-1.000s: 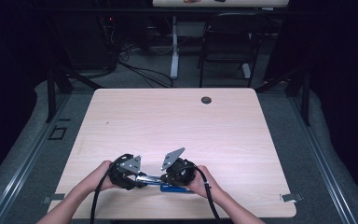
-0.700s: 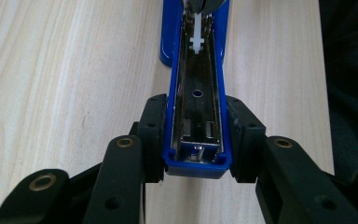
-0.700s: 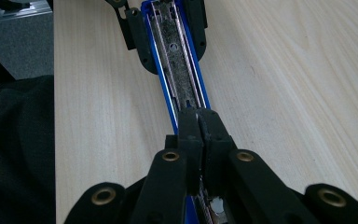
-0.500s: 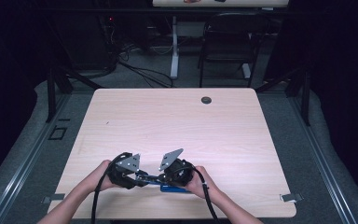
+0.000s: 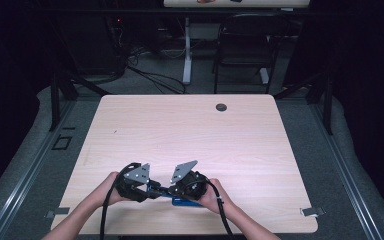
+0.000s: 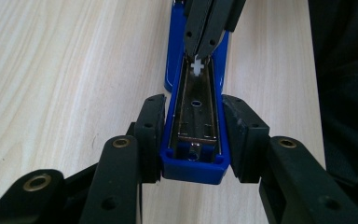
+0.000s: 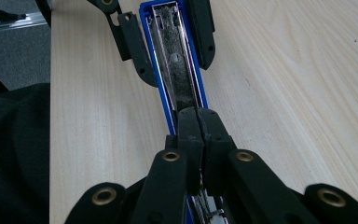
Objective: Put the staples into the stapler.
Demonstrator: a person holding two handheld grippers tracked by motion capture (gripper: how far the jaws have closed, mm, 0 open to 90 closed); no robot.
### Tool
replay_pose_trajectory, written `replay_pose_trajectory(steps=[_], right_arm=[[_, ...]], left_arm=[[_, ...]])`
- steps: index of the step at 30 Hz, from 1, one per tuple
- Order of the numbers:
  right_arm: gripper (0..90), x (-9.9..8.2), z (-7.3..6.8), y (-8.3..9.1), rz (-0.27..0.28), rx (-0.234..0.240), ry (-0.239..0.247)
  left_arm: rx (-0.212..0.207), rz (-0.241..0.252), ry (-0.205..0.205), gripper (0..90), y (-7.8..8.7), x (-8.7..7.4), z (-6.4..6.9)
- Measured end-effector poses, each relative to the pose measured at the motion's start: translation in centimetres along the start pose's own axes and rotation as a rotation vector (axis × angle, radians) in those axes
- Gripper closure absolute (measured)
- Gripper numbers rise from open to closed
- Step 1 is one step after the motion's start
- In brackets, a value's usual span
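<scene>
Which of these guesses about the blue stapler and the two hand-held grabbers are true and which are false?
1. The left gripper has a jaw on each side of the blue stapler. True.
2. The stapler is closed up, its metal channel covered. False: it lies open, with the metal channel exposed.
3. The right gripper has its jaws spread wide apart. False: its jaws are pressed together over the channel.
4. The two grippers work at the near edge of the wooden table, by the person's hands. True.
5. A round dark spot sits close to the grippers. False: it lies near the table's far edge.
</scene>
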State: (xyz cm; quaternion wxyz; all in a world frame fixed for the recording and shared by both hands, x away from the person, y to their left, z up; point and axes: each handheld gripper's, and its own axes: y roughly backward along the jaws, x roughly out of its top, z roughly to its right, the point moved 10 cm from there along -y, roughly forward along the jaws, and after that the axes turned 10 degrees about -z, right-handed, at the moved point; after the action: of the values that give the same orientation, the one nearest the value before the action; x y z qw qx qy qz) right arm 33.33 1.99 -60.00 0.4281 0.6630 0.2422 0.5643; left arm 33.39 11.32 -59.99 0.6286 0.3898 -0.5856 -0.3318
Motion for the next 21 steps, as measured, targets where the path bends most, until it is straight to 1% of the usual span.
replay_pose_trajectory(steps=[2, 4, 5, 6, 9, 10, 11, 12, 13, 14, 15, 17, 18, 19, 20, 21], right_arm=[[89.0, 0.0, 0.0, 0.0, 0.002, 0.000, 0.002], [88.9, -0.1, 0.0, -0.1, -0.007, 0.000, 0.004], [88.9, -0.1, -0.1, -0.2, -0.004, 0.003, -0.004], [88.9, -0.1, -0.1, -0.4, -0.007, 0.005, -0.001], [88.8, -0.1, -0.1, -0.5, 0.000, 0.002, -0.001], [88.7, -0.1, -0.1, -0.4, 0.000, -0.001, -0.001], [88.6, 0.0, -0.1, -0.4, 0.006, -0.005, -0.003], [88.5, 0.0, -0.1, -0.4, 0.007, -0.004, -0.001], [88.5, 0.0, -0.1, -0.4, 0.010, -0.004, -0.001], [88.4, 0.0, -0.1, -0.3, 0.011, -0.004, -0.001], [88.4, 0.0, -0.1, -0.3, 0.014, 0.000, -0.001], [88.3, 0.0, -0.1, -0.2, 0.017, -0.001, -0.001], [88.3, 0.0, -0.1, -0.2, 0.017, -0.001, -0.001], [88.2, 0.0, 0.0, -0.1, 0.015, 0.000, 0.005], [88.3, 0.1, 0.0, 0.0, 0.028, -0.004, 0.003], [88.3, 0.1, 0.0, 0.1, 0.031, -0.005, 0.001]], left_arm=[[0.004, -0.003, -0.002, 61.9, 0.0, 0.1, 0.0], [0.006, -0.016, -0.006, 61.9, 0.0, 0.0, 0.0], [0.005, -0.016, -0.006, 61.8, 0.0, -0.1, 0.0], [0.006, -0.019, -0.006, 61.8, -0.1, -0.1, 0.0], [0.002, -0.044, 0.003, 61.4, -0.2, -0.5, 0.0], [0.008, -0.050, 0.007, 60.9, -0.3, -0.6, -0.1], [-0.004, -0.057, 0.009, 60.6, -0.4, -0.8, -0.1], [-0.002, -0.068, 0.017, 60.6, -0.5, -1.1, -0.1], [0.004, -0.082, 0.016, 60.0, -0.5, -1.4, -0.2], [0.000, -0.081, 0.025, 60.1, -0.5, -1.6, -0.3], [0.004, -0.074, 0.036, 60.3, -0.5, -1.7, -0.4], [0.009, -0.034, 0.050, 61.3, -0.3, -1.4, -0.5], [0.009, -0.034, 0.050, 63.2, -0.3, -1.4, -0.5], [-0.004, -0.010, 0.050, 64.5, -0.2, -1.0, -0.3], [-0.006, 0.000, 0.054, 65.5, -0.2, -0.8, -0.2], [-0.006, 0.010, 0.048, 65.7, -0.3, -0.5, -0.1]])
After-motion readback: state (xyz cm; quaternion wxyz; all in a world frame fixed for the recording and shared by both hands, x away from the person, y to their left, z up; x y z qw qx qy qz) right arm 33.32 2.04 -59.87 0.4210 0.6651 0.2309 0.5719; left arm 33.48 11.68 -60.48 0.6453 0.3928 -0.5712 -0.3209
